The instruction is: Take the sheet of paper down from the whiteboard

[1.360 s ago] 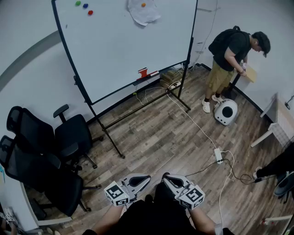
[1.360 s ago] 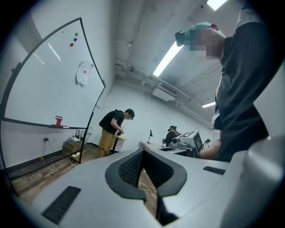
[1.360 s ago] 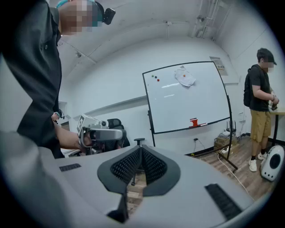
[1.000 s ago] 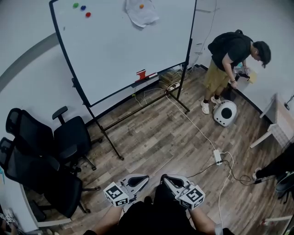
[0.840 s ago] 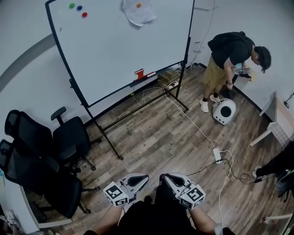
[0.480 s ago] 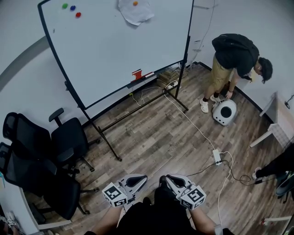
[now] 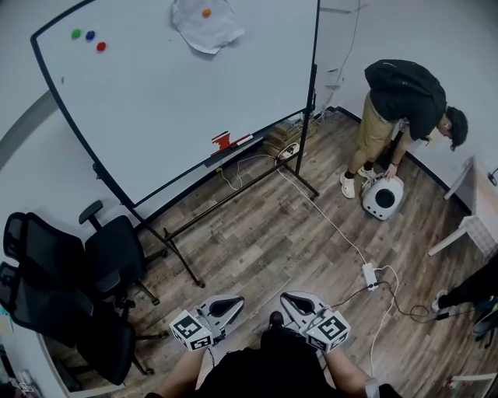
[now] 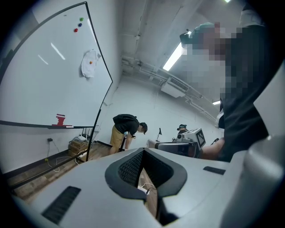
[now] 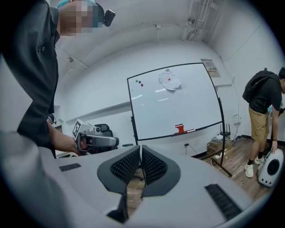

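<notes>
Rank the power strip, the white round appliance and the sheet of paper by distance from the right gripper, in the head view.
From the right gripper:
1. power strip, on the floor, right.
2. white round appliance, far right, by a person.
3. sheet of paper, high on the whiteboard.

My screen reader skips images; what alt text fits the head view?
A crumpled white sheet of paper hangs under an orange magnet near the top of a black-framed whiteboard, across the wooden floor from the shut, empty left gripper and right gripper.
</notes>
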